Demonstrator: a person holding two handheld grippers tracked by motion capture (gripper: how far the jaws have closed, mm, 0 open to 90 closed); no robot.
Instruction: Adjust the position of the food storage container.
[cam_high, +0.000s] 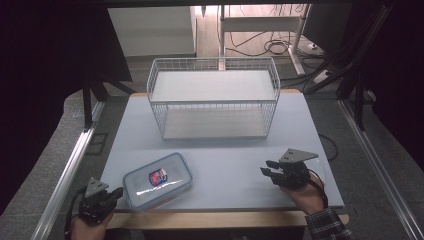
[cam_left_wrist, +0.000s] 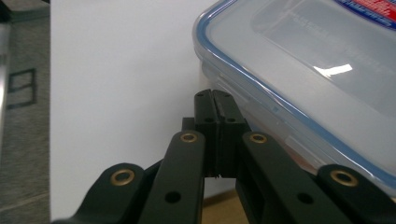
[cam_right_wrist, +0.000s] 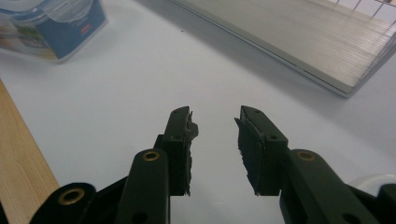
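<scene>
Box (cam_high: 158, 180): clear plastic, blue-sealed lid on, lies flat at the near-left part of the table (cam_high: 225, 160), turned at an angle to the table edge, a red-and-blue label on the lid.

Left gripper (cam_high: 118, 193): at the near-left table corner, just beside the box's near-left end. In the left gripper view the jaws are pressed together with nothing between them; the tips (cam_left_wrist: 214, 100) sit right at the box (cam_left_wrist: 299, 74) wall under the lid rim. Touching or a hair apart: cannot tell.

Right gripper (cam_high: 267, 168): near-right part of the table, well apart from the box, pointing left. In the right gripper view the jaws stand spread over bare table, nothing between the pads (cam_right_wrist: 215, 126); the box (cam_right_wrist: 51, 28) shows far off at upper left.

Wire rack (cam_high: 214, 98): at the far side of the table, behind both grippers, two shelves.
</scene>
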